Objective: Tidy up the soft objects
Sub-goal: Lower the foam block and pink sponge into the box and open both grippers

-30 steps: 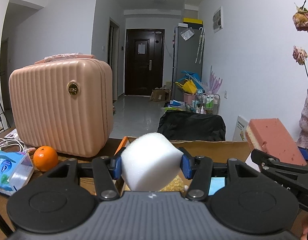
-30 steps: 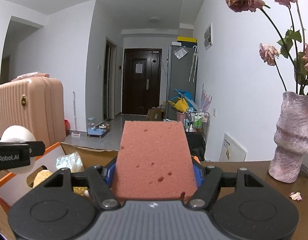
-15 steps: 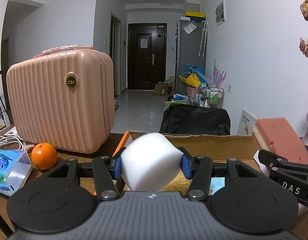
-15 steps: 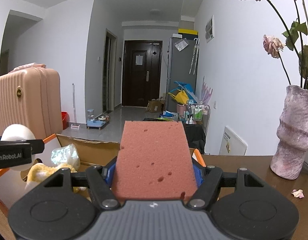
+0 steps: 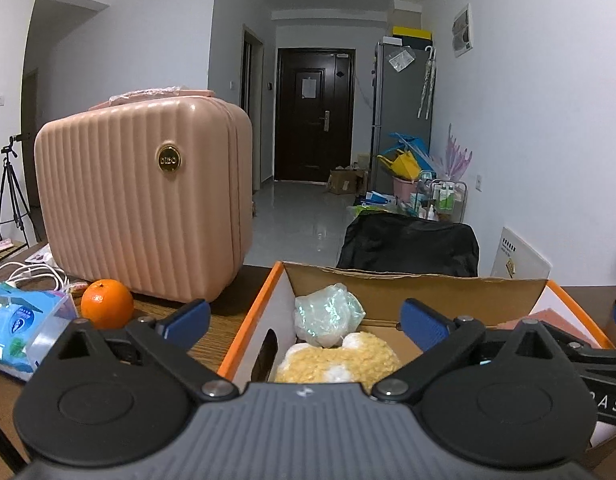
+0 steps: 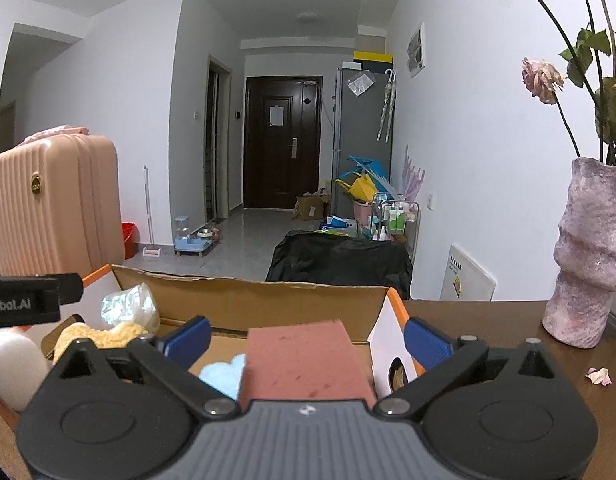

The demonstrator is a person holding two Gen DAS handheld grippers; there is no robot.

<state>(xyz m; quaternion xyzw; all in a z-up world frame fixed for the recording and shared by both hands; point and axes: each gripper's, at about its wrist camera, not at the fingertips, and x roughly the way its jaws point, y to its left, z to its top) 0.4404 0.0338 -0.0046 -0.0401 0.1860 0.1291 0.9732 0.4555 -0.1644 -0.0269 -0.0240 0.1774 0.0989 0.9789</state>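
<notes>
My left gripper [image 5: 305, 320] hangs over the orange-rimmed cardboard box [image 5: 412, 280], its jaws opening wide with nothing between them. Below it in the box lie a yellow plush toy [image 5: 336, 360] and a clear bag of soft stuff [image 5: 328, 314]. The white foam piece [image 6: 11, 364] shows only in the right wrist view, low at the left under that gripper's finger [image 6: 27, 300]. My right gripper [image 6: 308, 340] is opening too. The red sponge [image 6: 308, 360] lies between its blue pads [image 6: 187, 340] without touching them, resting in the box beside a light blue soft piece [image 6: 223, 372].
A pink ribbed suitcase [image 5: 143, 200] stands left of the box, with an orange [image 5: 107, 309], a tissue pack [image 5: 19, 328] and white cables [image 5: 27, 272] in front. A vase of dried roses [image 6: 592, 252] and a petal [image 6: 598, 376] are on the table's right.
Both grippers have opened wide. The white foam piece has left the left jaws. The red sponge has dropped out of the right jaws and sits lower, in the box.
</notes>
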